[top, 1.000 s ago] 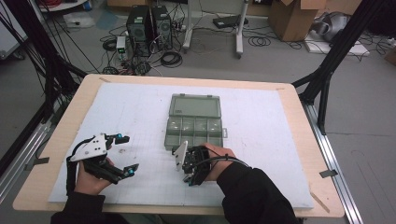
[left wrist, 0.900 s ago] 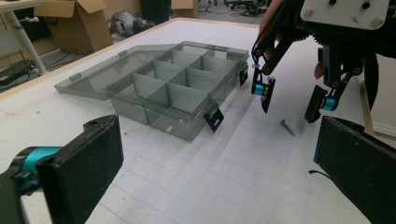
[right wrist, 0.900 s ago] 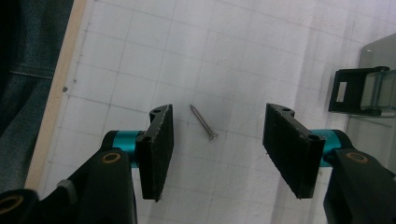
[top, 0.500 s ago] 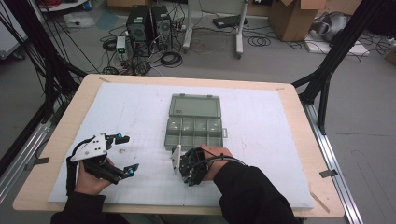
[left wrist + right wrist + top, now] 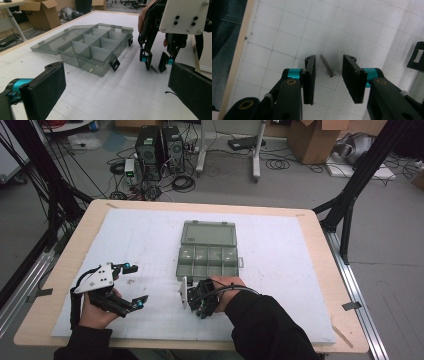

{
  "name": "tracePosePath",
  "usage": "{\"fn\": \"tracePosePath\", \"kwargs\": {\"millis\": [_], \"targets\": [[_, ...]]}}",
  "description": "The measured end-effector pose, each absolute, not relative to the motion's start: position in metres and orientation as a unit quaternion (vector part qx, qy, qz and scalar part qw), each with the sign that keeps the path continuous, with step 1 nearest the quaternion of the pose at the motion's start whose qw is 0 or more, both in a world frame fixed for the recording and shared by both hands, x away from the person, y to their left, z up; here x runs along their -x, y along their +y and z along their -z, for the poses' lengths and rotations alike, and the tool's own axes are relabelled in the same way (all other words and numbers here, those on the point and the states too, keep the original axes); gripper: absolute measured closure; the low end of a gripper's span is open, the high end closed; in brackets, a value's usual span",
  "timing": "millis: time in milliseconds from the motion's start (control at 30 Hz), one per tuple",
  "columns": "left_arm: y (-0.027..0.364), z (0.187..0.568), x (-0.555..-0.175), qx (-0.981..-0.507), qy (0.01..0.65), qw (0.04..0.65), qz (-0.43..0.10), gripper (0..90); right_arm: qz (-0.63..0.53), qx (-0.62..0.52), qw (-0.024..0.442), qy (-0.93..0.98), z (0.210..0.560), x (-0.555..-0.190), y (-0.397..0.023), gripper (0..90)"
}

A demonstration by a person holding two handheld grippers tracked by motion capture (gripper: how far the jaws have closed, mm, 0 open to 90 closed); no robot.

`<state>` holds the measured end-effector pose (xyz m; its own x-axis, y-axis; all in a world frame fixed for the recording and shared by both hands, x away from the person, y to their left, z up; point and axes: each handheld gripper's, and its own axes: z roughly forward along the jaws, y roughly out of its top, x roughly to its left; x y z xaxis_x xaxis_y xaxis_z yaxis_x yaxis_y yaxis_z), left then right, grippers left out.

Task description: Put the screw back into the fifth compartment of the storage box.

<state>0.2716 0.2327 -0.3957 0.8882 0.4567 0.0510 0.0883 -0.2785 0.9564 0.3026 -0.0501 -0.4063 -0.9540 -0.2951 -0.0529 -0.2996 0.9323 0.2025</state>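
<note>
A small steel screw (image 5: pixel 327 66) lies flat on the white grid mat (image 5: pixel 362 30). My right gripper (image 5: pixel 329 61) points straight down over it, one jaw on each side. The jaws have just been closing, but a gap remains on both sides of the screw and the pads do not touch it. In the left gripper view the right gripper (image 5: pixel 155 68) has its tips at the mat, with the screw (image 5: pixel 154 70) between them. My left gripper (image 5: pixel 136 285) rests open and wide at the mat's left, holding nothing.
A grey clear-plastic compartment box (image 5: pixel 207 260) stands just beyond the right hand, its lid (image 5: pixel 209 232) folded back flat and its black latches (image 5: pixel 114 63) hanging forward. The table's wooden near edge (image 5: pixel 235 62) runs close to the right gripper.
The right gripper's jaws stand narrower than before, and the right hand has shifted only slightly. The left hand and the box have not moved.
</note>
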Motion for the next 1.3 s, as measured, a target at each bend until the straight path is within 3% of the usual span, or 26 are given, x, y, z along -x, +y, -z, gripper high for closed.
{"fn": "tracePosePath", "kwargs": {"millis": [233, 500, 967, 1300], "targets": [[0.231, 0.395, -0.271, -0.784, 0.173, 0.574, -0.162, 1.8, -0.089, 0.147, -0.008, 0.985, 0.406, -0.305, -0.046, 70.9], [0.232, 0.395, -0.271, -0.785, 0.17, 0.572, -0.164, 1.7, -0.085, 0.13, -0.022, 0.988, 0.406, -0.311, -0.046, 84.2], [0.231, 0.395, -0.271, -0.786, 0.17, 0.572, -0.162, 1.7, -0.086, 0.104, -0.025, 0.99, 0.405, -0.311, -0.047, 85.5], [0.23, 0.395, -0.271, -0.786, 0.169, 0.571, -0.163, 1.8, -0.154, 0.087, -0.009, 0.984, 0.393, -0.313, -0.063, 85.6]]}}
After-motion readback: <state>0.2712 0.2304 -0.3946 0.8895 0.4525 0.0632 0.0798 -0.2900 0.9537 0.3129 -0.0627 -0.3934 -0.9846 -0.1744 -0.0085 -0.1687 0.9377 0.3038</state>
